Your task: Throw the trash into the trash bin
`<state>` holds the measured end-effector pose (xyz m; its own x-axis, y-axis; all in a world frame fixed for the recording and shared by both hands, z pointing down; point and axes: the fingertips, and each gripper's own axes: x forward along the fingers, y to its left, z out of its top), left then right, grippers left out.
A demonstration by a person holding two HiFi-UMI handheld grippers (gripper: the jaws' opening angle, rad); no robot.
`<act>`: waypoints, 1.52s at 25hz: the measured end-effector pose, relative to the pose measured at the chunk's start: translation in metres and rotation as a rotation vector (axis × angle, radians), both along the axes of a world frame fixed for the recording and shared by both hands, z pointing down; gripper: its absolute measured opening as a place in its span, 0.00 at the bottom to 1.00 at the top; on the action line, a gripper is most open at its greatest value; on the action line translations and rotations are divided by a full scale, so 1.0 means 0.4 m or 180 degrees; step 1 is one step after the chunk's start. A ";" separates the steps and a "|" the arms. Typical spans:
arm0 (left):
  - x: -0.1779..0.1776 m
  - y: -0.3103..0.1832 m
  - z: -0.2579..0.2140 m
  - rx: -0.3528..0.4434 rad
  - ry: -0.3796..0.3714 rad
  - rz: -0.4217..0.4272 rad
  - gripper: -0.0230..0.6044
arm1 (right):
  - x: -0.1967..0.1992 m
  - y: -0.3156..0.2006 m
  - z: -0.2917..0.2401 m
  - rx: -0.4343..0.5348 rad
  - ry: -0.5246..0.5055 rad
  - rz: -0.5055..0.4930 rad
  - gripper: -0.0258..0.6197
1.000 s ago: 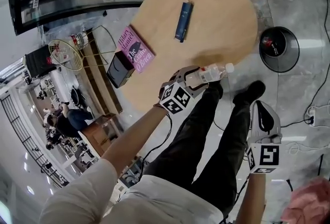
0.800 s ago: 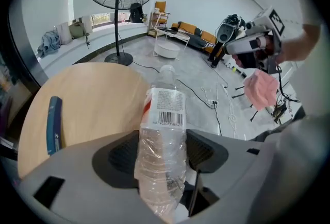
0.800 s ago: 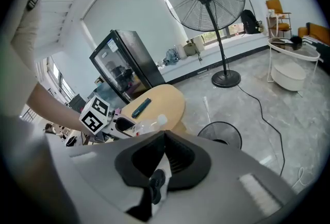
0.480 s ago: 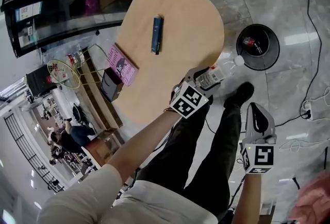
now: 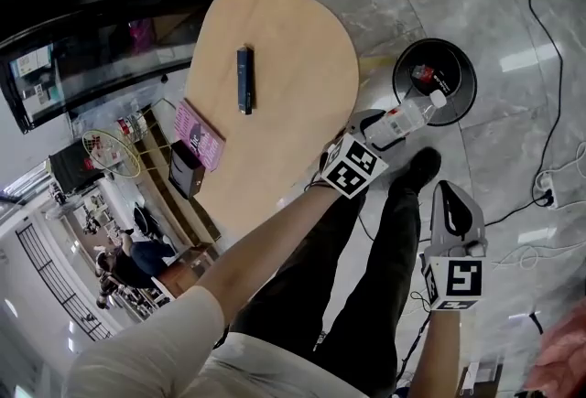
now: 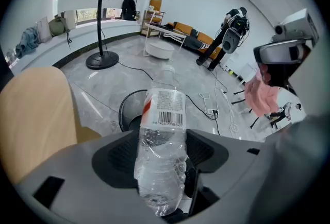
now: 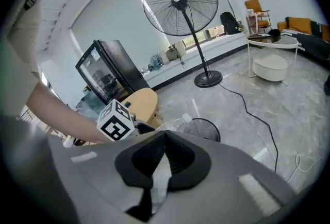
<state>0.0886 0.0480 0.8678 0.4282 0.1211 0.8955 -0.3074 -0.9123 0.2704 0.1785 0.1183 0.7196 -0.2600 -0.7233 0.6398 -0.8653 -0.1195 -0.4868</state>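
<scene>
A clear plastic bottle (image 5: 405,118) with a white cap and a red-and-white label is held in my left gripper (image 5: 385,127), which is shut on its lower body. In the head view the bottle's capped end reaches over the near rim of the round black trash bin (image 5: 435,81) on the floor. In the left gripper view the bottle (image 6: 161,135) stands up between the jaws, with the bin (image 6: 128,113) right behind it. My right gripper (image 5: 449,190) hangs lower right over the floor, shut and empty; its pads (image 7: 164,134) meet at the tips.
A wooden oval table (image 5: 293,48) stands left of the bin, with a dark blue object (image 5: 244,79) lying on it. A pink book (image 5: 197,133) and a black box (image 5: 186,169) sit lower beside it. The person's dark-trousered legs and shoe (image 5: 423,166) are near the bin. A standing fan (image 6: 105,6) and cables are on the floor.
My left gripper has carried the bottle off the table's edge and to the right, down over the bin's rim. The right gripper shifted slightly, still shut.
</scene>
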 end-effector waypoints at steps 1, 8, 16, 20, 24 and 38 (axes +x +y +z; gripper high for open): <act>0.009 0.002 0.029 -0.0019 -0.0048 -0.0019 0.49 | 0.006 0.004 0.013 -0.0005 -0.0004 0.0014 0.06; 0.057 0.005 0.223 0.0050 -0.0623 0.0088 0.50 | 0.046 0.039 0.086 -0.0026 -0.0012 0.0081 0.06; 0.114 -0.007 0.321 -0.0086 -0.0875 -0.0004 0.52 | 0.089 0.061 0.133 -0.0046 0.0003 0.0177 0.06; 0.123 0.004 0.311 -0.0180 -0.0790 -0.0062 0.53 | 0.092 0.072 0.133 -0.0055 0.0005 0.0214 0.06; 0.113 0.015 0.285 -0.0229 -0.0700 -0.0075 0.56 | 0.083 0.070 0.121 -0.0057 0.0024 0.0201 0.06; 0.094 0.001 0.001 -0.0230 0.0083 -0.0349 0.56 | -0.036 -0.007 0.010 0.0039 0.0090 -0.0023 0.06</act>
